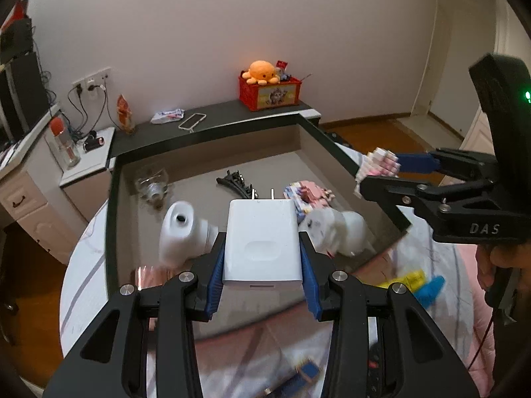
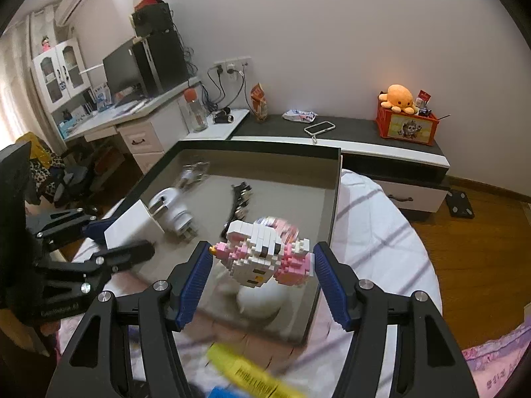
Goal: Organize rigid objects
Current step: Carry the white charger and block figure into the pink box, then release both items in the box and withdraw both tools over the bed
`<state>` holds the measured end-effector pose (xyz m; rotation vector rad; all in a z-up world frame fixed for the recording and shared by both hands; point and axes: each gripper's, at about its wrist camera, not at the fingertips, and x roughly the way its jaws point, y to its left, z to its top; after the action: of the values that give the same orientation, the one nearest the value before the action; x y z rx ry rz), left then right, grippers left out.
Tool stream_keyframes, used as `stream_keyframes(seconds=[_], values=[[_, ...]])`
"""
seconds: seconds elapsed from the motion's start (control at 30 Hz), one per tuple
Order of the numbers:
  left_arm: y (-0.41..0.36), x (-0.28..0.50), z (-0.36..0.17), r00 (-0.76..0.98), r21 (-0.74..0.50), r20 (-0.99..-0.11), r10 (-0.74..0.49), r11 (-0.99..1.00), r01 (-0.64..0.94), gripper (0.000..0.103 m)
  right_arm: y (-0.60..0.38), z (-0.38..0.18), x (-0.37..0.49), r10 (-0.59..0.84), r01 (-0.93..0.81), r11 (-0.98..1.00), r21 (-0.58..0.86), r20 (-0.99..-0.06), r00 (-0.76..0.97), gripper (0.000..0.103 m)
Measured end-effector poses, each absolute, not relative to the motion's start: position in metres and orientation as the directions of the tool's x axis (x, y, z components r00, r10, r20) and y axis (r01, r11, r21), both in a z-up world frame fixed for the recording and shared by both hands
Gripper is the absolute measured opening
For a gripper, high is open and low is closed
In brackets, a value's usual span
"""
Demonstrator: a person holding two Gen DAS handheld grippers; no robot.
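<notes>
Left tongs (image 1: 262, 265) pinching white charger (image 1: 262, 242), right tongs (image 2: 264, 275) — half spread — clamping pink-and-white brick figure (image 2: 265, 252)

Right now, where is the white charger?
The white charger is clamped in the left gripper, held above the near part of the open box, prongs pointing away.

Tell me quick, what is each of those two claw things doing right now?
Left gripper: closed on the white charger.
Right gripper: closed on the pink and white brick figure, held above the box.
</notes>
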<state>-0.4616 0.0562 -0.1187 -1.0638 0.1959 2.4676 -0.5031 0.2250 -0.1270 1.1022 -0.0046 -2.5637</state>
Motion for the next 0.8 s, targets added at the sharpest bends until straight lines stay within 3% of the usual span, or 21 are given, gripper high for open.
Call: stream_keyframes(seconds=[0.63,0.7,0.73,0.8], values=[[0.072,-0.51,-0.157,-0.572,-0.01,-0.77,0.284,-0.901,-0.433,0.043,0.209,-0.159,-0.597,-0.25,0.317,-0.946,0.068,-0.775,-0.58,0.066],[0.07,-0.509,-0.153,-0.585,-0.01,-0.761,0.279,-0.908,-0.42,0.058,0.21,-0.157,-0.595,-0.241,0.31,-0.949,0.058,-0.767,-0.594,0.071],[0.069,-0.508,-0.151,-0.597,-0.003,-0.754,0.274,-0.91,-0.414,0.062,0.21,-0.155,-0.593,-0.238,0.305,-0.951,0.054,-0.758,-0.608,0.078],[0.066,-0.504,-0.147,-0.61,0.0,-0.745,0.27,-0.915,-0.404,0.068,0.213,-0.15,-0.588,-0.242,0.297,-0.953,0.057,-0.734,-0.634,0.081]])
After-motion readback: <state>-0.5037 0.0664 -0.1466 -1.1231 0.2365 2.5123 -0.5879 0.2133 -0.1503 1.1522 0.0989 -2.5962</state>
